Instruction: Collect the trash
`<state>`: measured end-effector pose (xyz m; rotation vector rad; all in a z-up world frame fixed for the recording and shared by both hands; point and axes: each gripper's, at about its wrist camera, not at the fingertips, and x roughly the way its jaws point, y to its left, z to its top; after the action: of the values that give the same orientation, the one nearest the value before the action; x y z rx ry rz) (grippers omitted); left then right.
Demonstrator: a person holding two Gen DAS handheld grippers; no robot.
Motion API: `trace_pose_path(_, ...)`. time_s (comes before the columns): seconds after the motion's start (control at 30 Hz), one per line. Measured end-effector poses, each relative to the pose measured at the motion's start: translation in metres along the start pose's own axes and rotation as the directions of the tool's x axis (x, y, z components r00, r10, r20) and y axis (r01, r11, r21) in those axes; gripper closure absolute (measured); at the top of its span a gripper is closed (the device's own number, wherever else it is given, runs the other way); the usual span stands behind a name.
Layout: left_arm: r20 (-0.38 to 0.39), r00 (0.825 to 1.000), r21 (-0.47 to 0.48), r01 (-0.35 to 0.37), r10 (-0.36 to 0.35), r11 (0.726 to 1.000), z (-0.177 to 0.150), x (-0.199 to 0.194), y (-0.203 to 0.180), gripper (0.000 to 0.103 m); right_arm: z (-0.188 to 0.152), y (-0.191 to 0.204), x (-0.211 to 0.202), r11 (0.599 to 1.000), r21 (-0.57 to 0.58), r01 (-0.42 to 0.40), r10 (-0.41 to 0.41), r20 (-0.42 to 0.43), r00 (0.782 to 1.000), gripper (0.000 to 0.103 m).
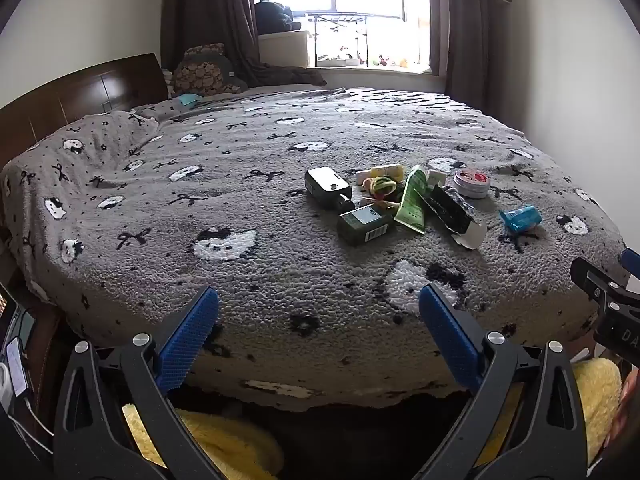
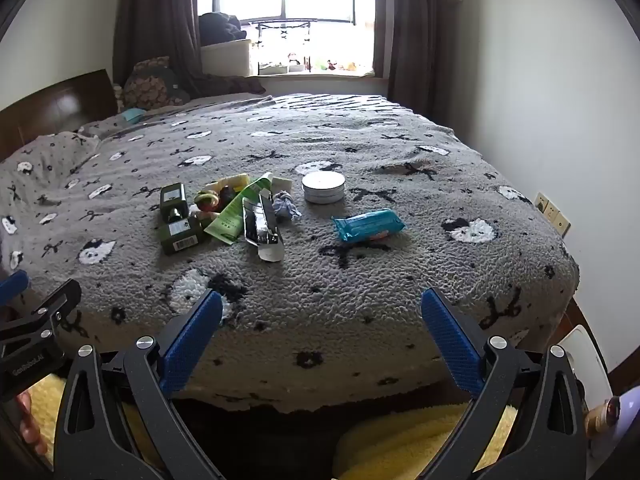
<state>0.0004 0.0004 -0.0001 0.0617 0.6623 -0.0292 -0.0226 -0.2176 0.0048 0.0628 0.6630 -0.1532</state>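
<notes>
**Operator:** Item one, the trash pile [image 2: 224, 212]. It sits centre-left in the right wrist view, centre-right in the left wrist view, on the grey blanket [image 2: 360, 300]. Contents: two dark green boxes [image 2: 178, 220], touching; a light green tube [image 2: 234, 212]; a flat black wrapper [image 2: 262, 224] lying over the tube's edge; coloured hair ties [image 1: 382, 185], tangled; a yellow packet [image 1: 387, 171] behind them.

**Checker:** Loose pieces outside the pile?

**Operator:** Item two, a round tin [image 2: 323, 187], just right of the pile. Item three, a blue packet [image 2: 368, 225], apart from the rest, toward the right of the frame. Item four, a crumpled scrap of cloth or paper [image 2: 286, 204]; which one I cannot tell.

**Checker:** Tools?

**Operator:** Left gripper [image 1: 318, 336], jaws spread wide, nothing between them. Right gripper [image 2: 322, 338], the same. Both hang at the near edge of the bed, bottom of frame, well short of every item.

**Checker:** Step in hand?

**Operator:** By my reading, the approach; nothing is collected yet. No bin or bag shows in either view, so I have to find the drop point too.

**Checker:** Next move?

**Operator:** I judge the blue packet easiest for the right side: isolated, flat, clear edges. It calls for reaching forward over the blanket, straddling the packet's short side, then closing without snagging the pile fabric.
</notes>
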Motion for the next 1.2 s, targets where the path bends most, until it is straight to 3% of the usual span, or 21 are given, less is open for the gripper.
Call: trace_pose_path(1.2,0.020,1.000,0.012,-0.009,0.008,1.000,0.0025,-0.0057,-0.0021,0.008,0.0016,0.0059,-0.0057,1.000,-0.026,-0.017,0.017,0.020,1.000,0.003)
